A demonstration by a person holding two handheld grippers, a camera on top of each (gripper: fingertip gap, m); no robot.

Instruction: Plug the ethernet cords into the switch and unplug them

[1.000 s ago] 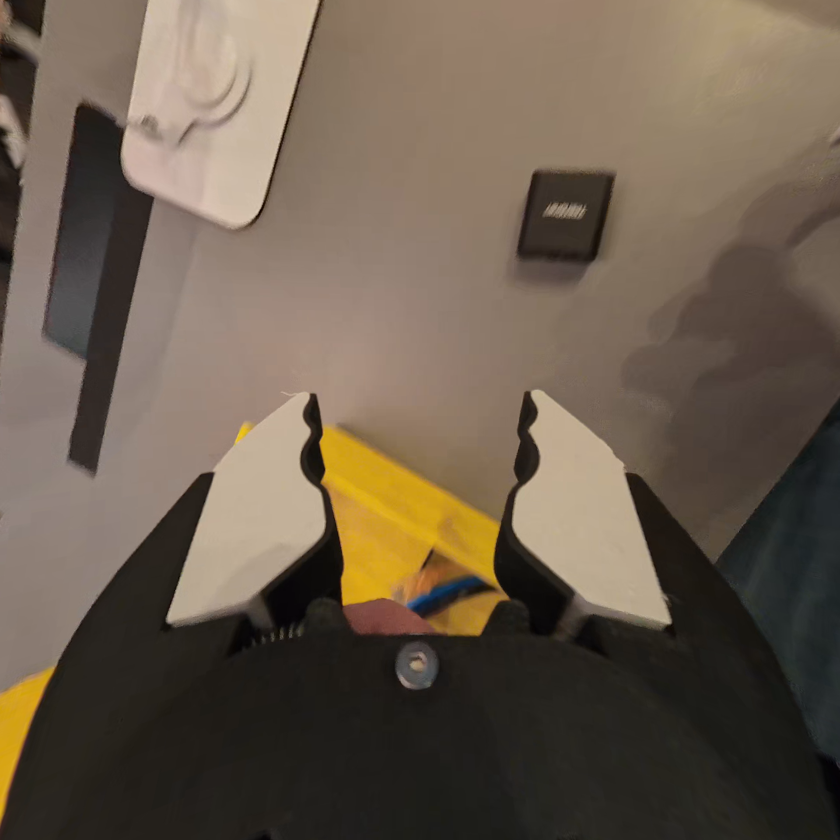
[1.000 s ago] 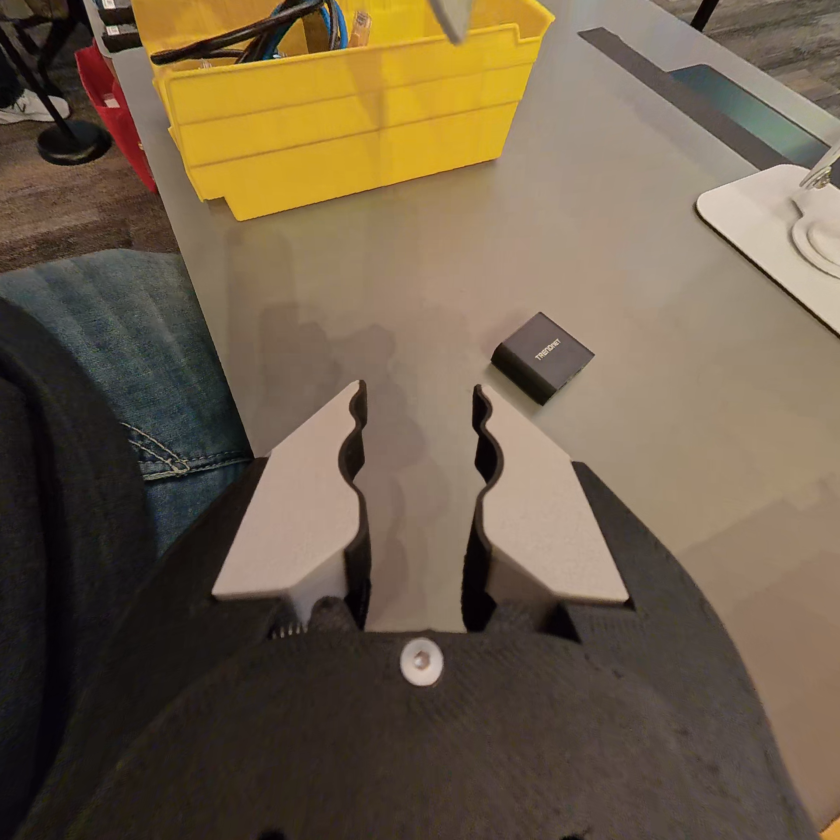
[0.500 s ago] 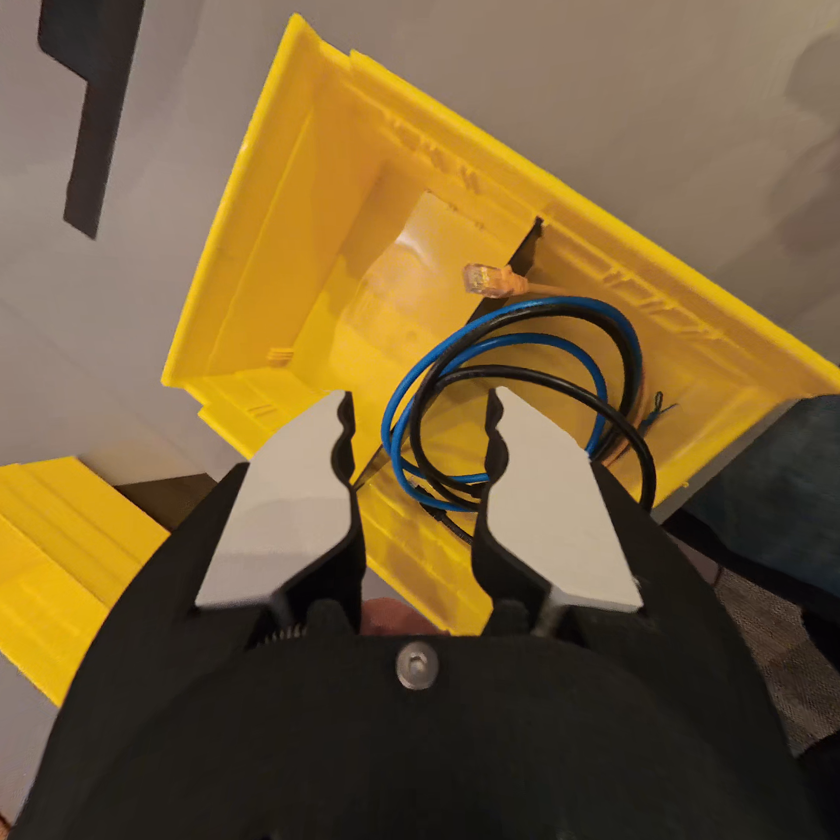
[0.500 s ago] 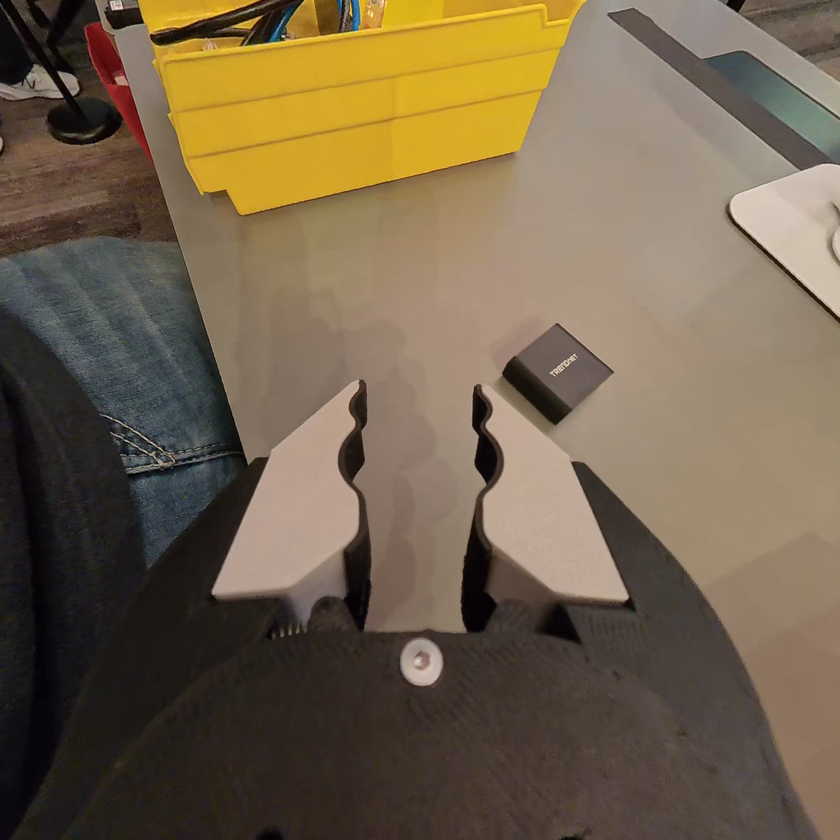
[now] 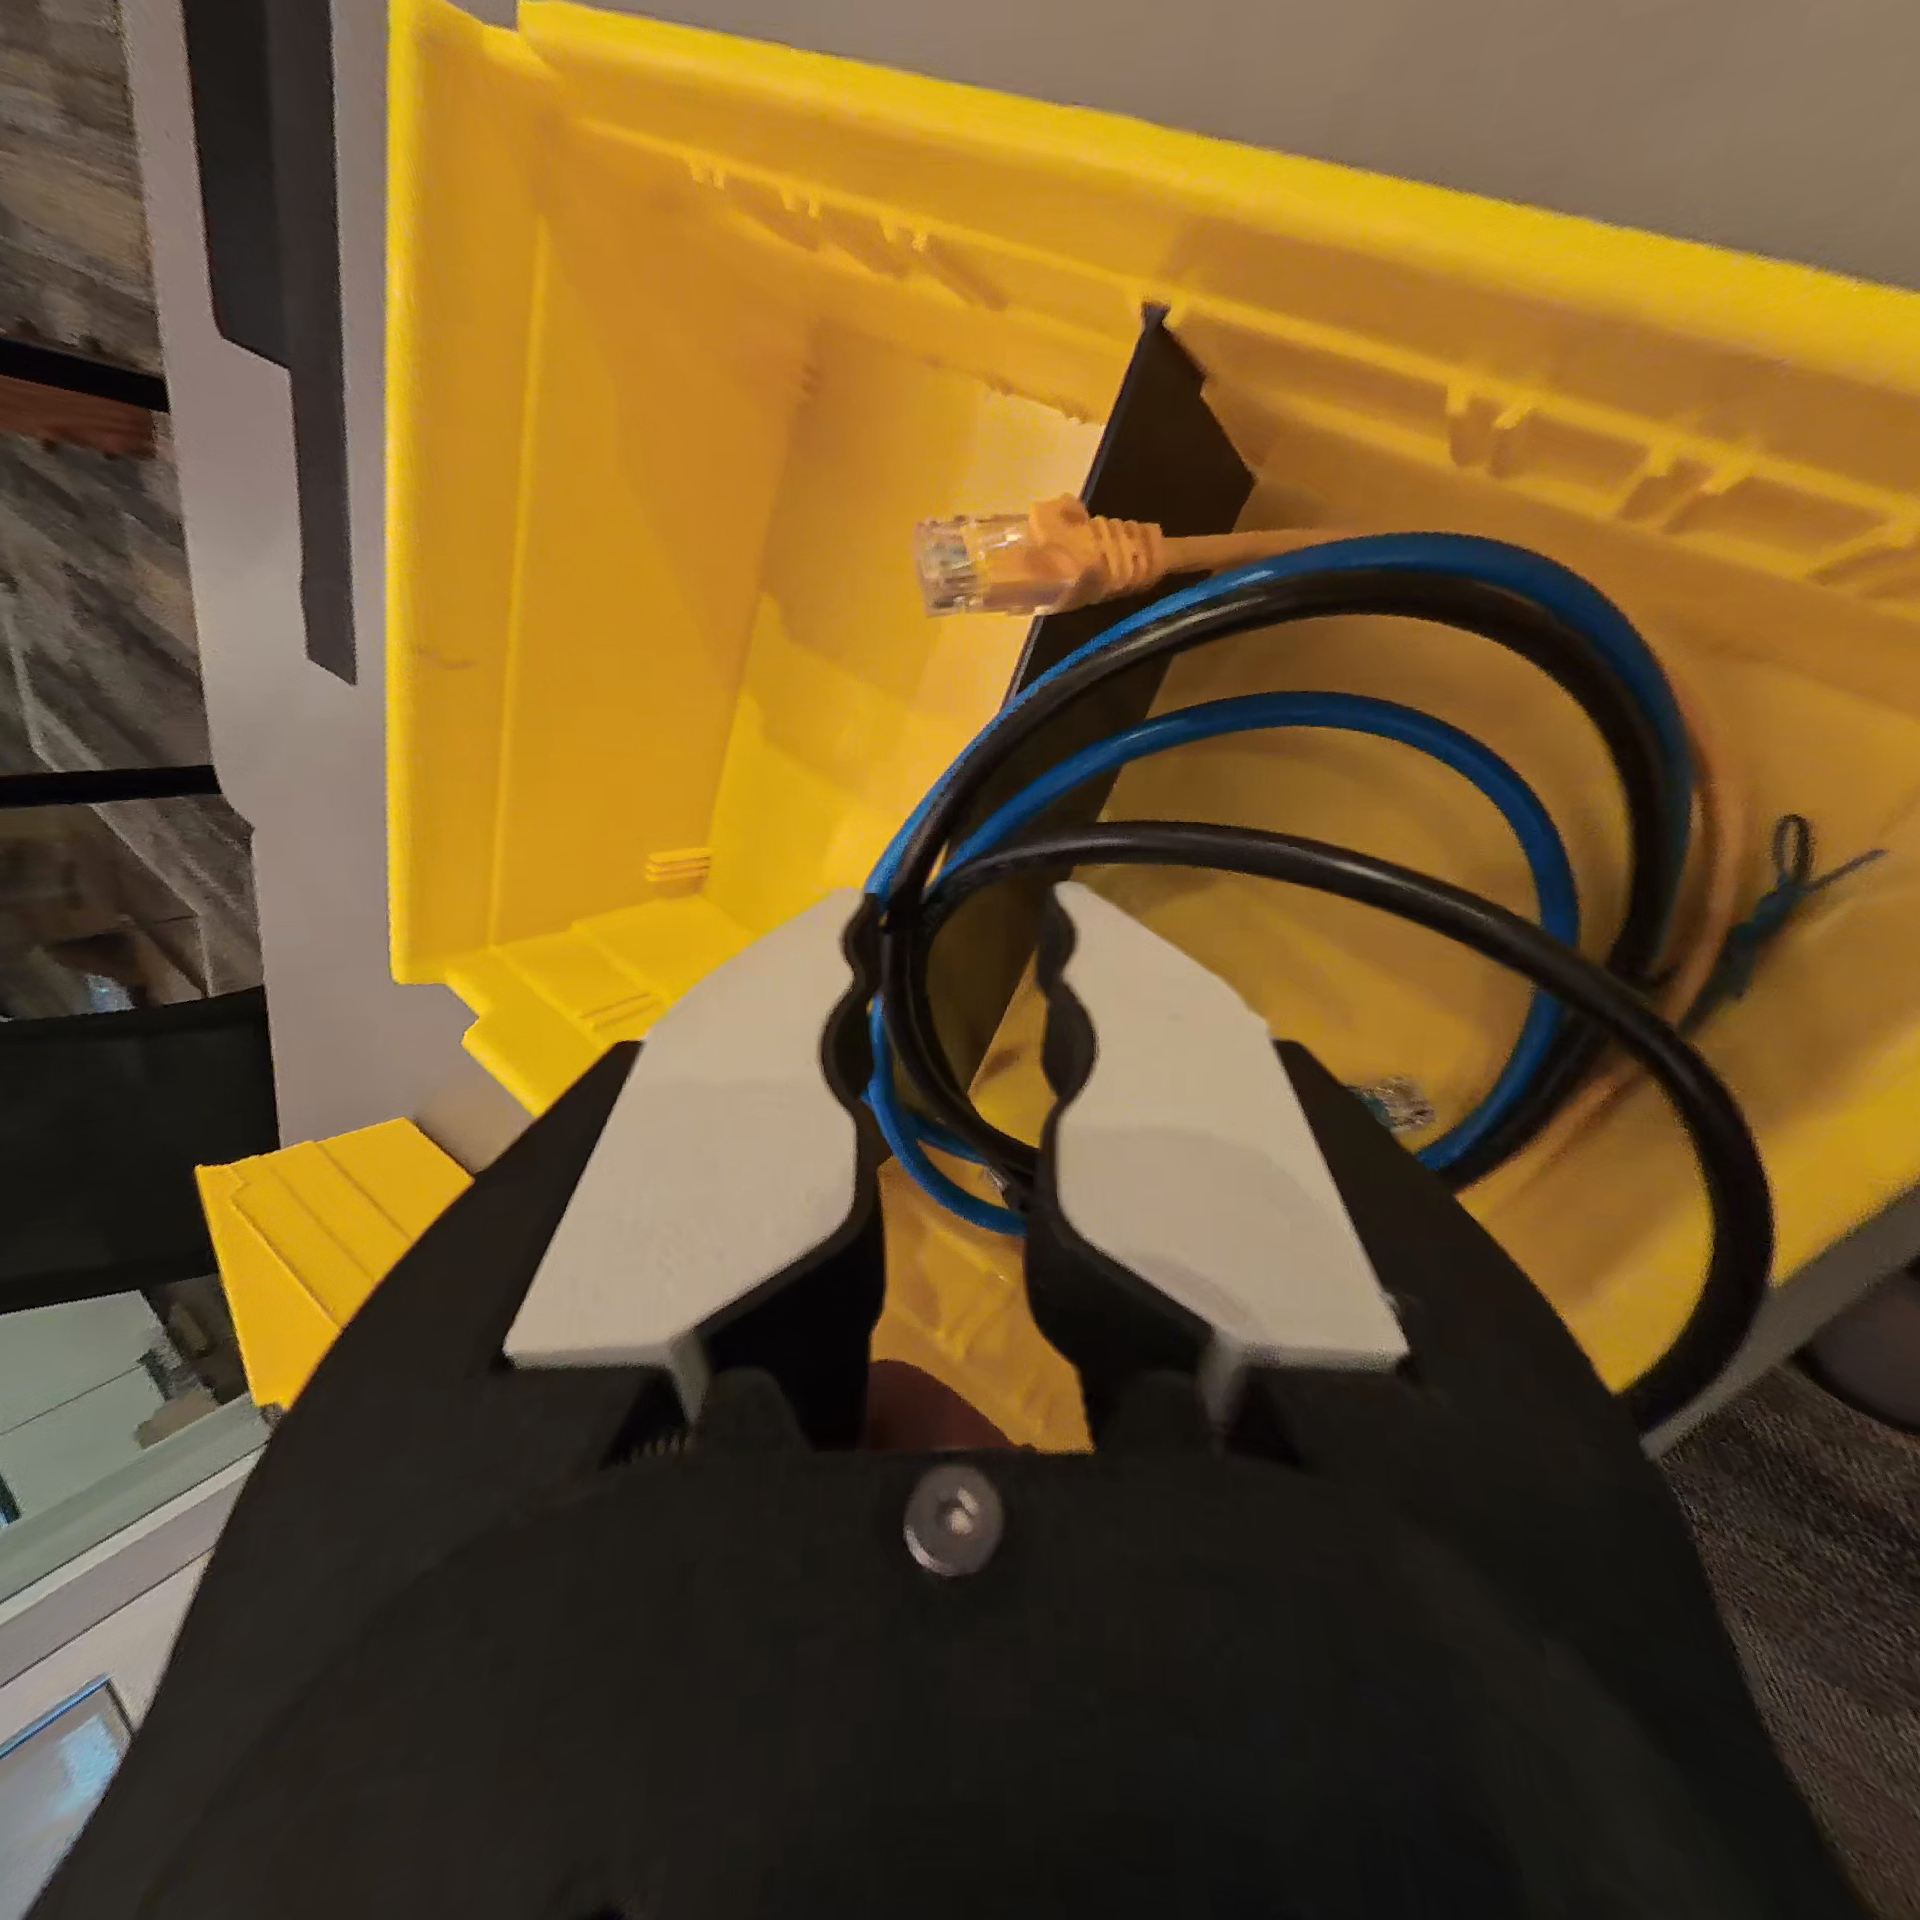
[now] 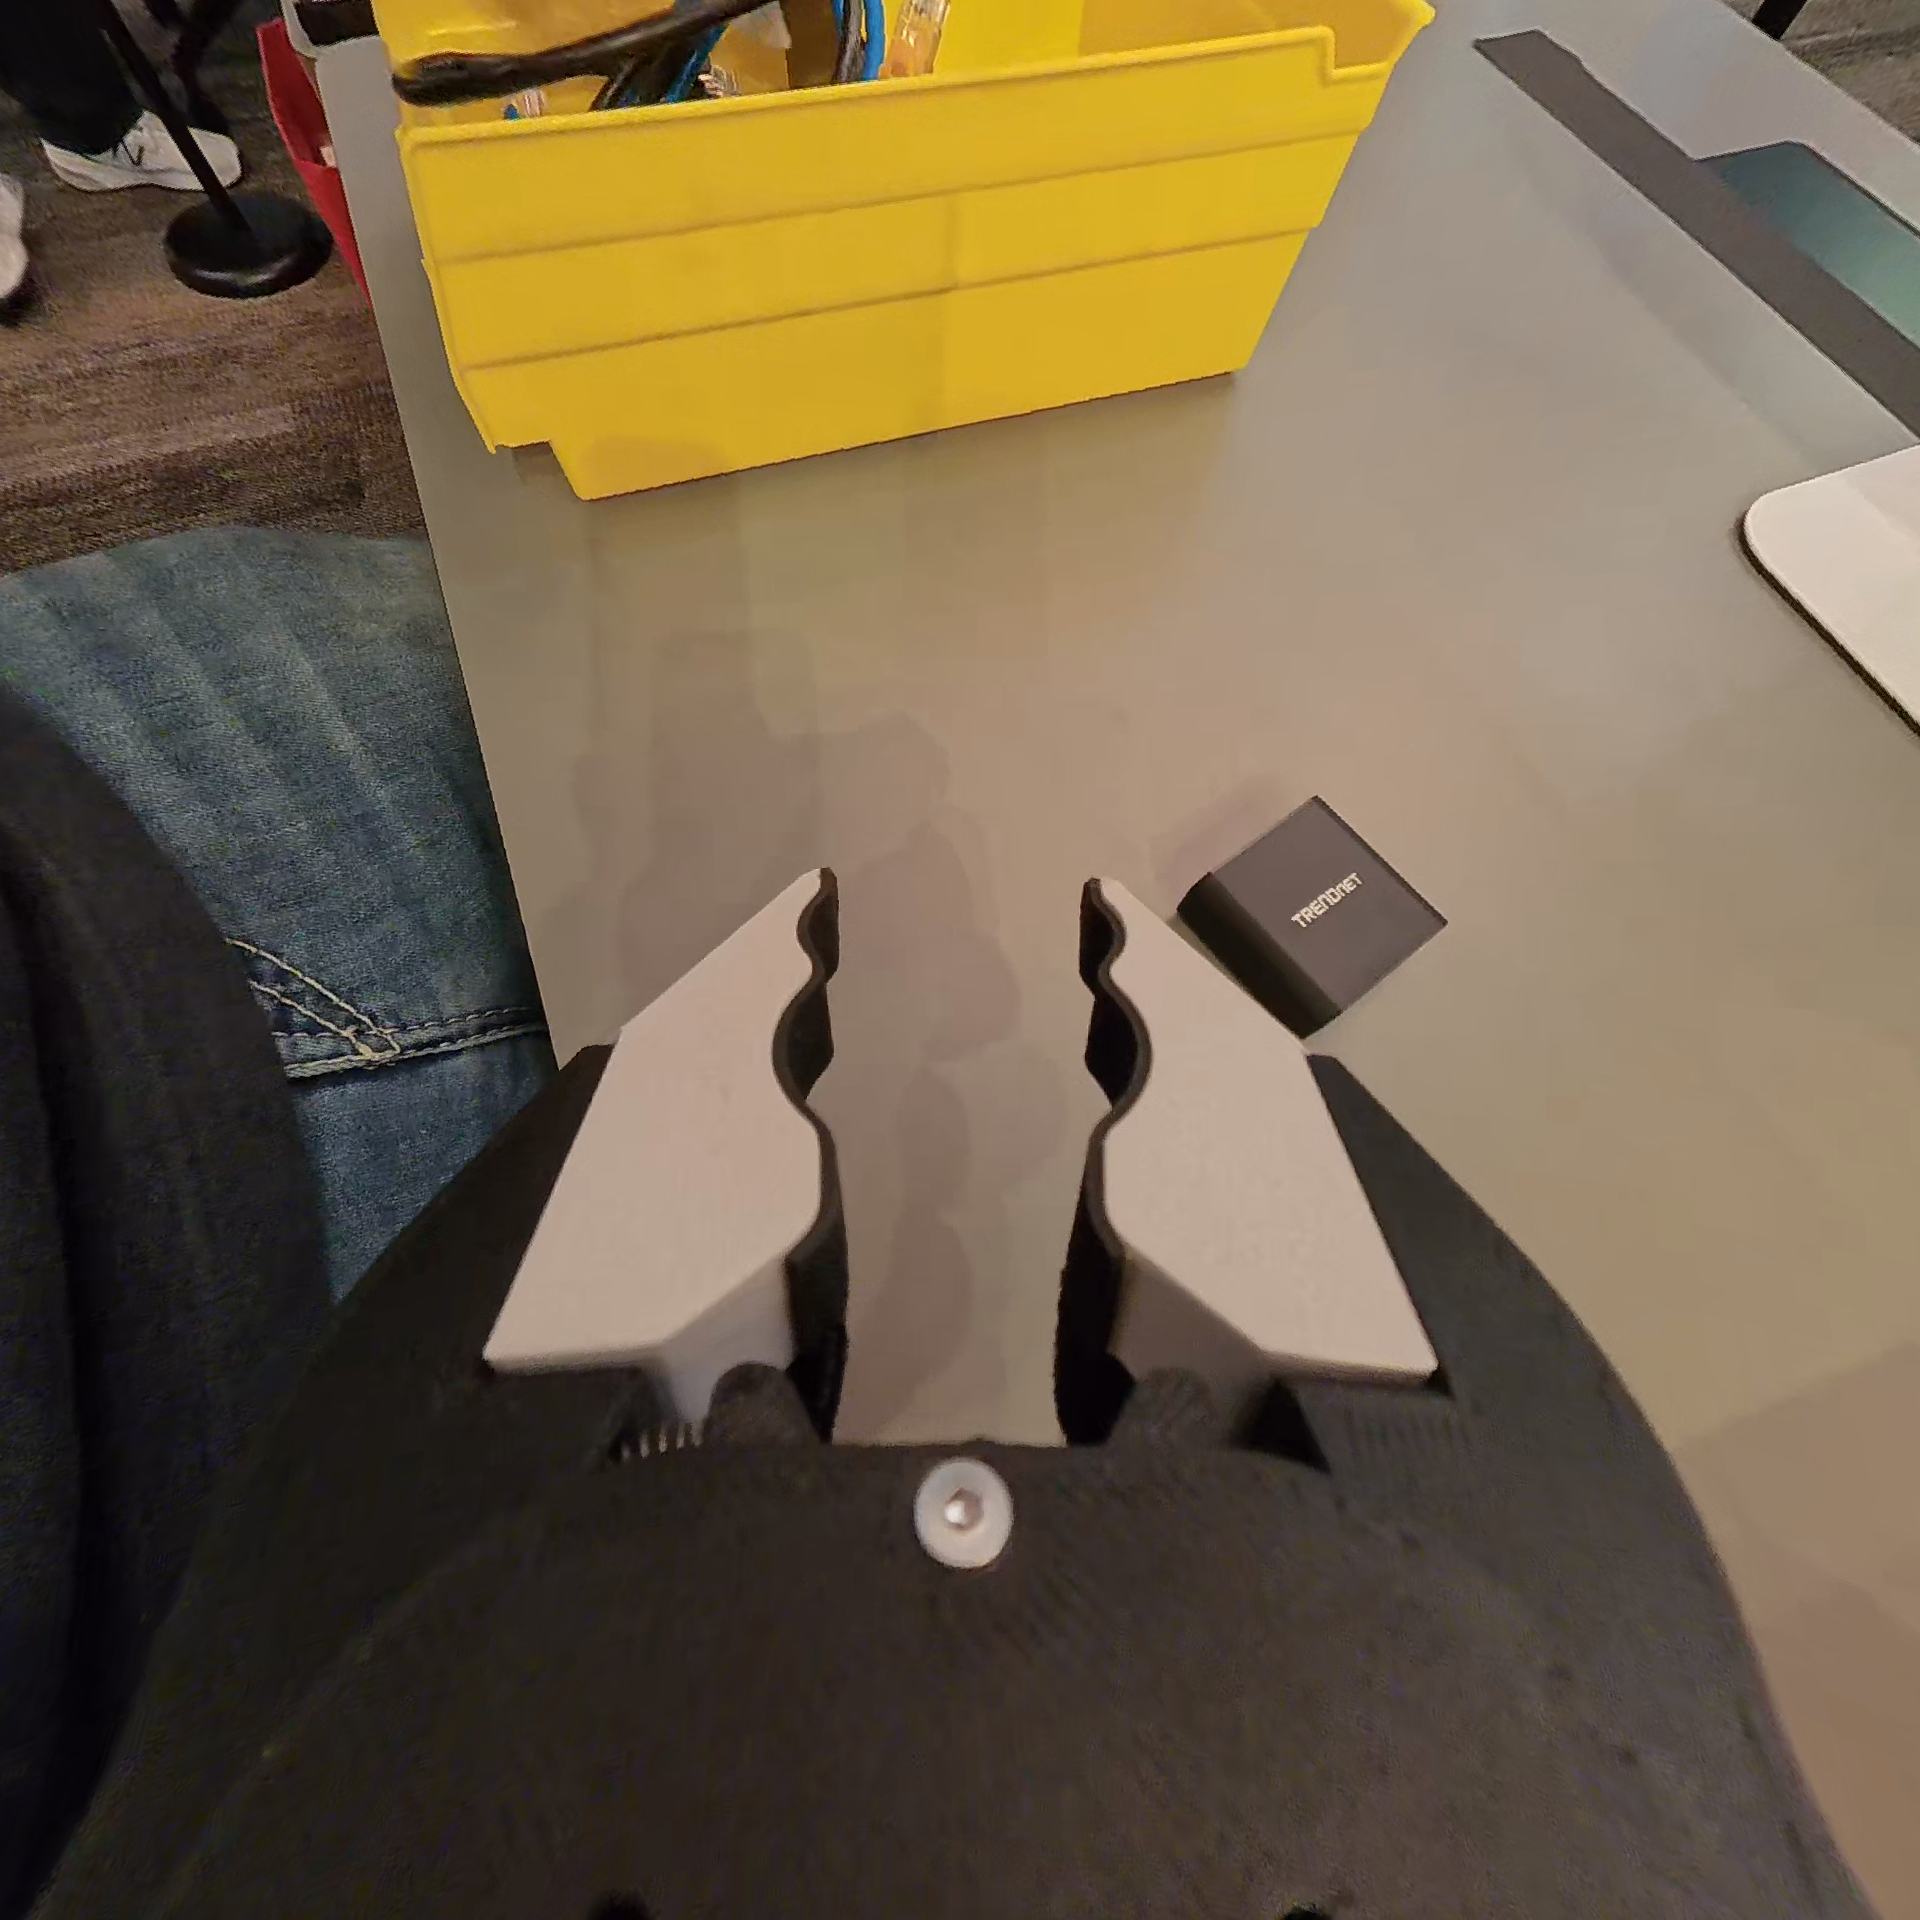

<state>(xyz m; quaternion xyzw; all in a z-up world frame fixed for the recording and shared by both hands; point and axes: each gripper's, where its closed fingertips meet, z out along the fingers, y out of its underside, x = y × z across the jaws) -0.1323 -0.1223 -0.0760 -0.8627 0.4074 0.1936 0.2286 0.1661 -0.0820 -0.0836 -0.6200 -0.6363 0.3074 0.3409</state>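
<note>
cords in the yellow bin (image 5: 623,623): three; one switch (image 6: 1311,914); left claw (image 5: 954,920), right claw (image 6: 956,883) both apart.

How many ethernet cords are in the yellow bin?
3: an orange cord lying over the black divider, and blue and black cords coiled together in the bin. More may be hidden.

Blue cord (image 5: 1351,717), black cord (image 5: 1403,883) coiled in bin; black switch (image 6: 1311,912) flat on table

A yellow bin (image 6: 883,312) sits on the grey table (image 6: 1351,644), a white pad (image 6: 1849,561) nearby.
</note>
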